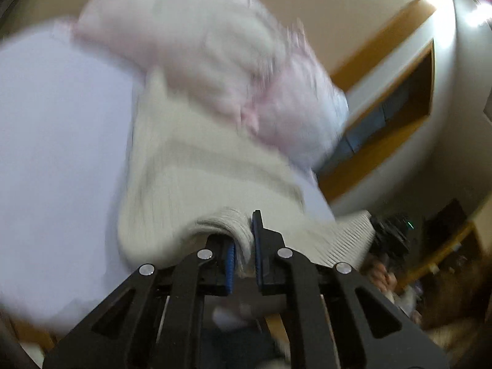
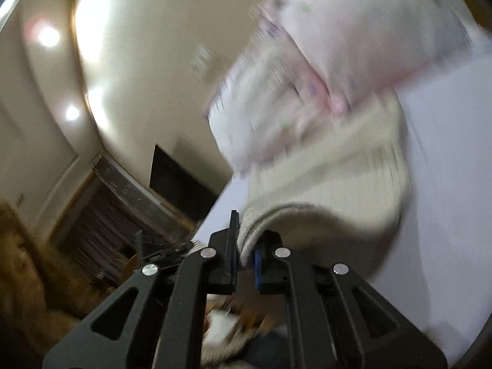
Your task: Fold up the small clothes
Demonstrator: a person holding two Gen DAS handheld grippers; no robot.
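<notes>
Views differ a bit: only the left wrist cam catches the right gripper [image 1: 389,236] at lower right, while the right cam shows ceiling lights. Both the left gripper [image 1: 243,246] and right gripper are clamped on the cream ribbed knit garment [image 1: 190,166], stretched over the white table [image 1: 55,141], pink-trimmed clothes pile [image 1: 215,61] behind, all blurry.

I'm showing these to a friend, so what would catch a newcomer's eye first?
A cream ribbed knit garment fills the middle of both views, pinched at its edge by the left gripper and the right gripper. Above it blurs a pale pink-trimmed cloth, with the white surface alongside.
</notes>
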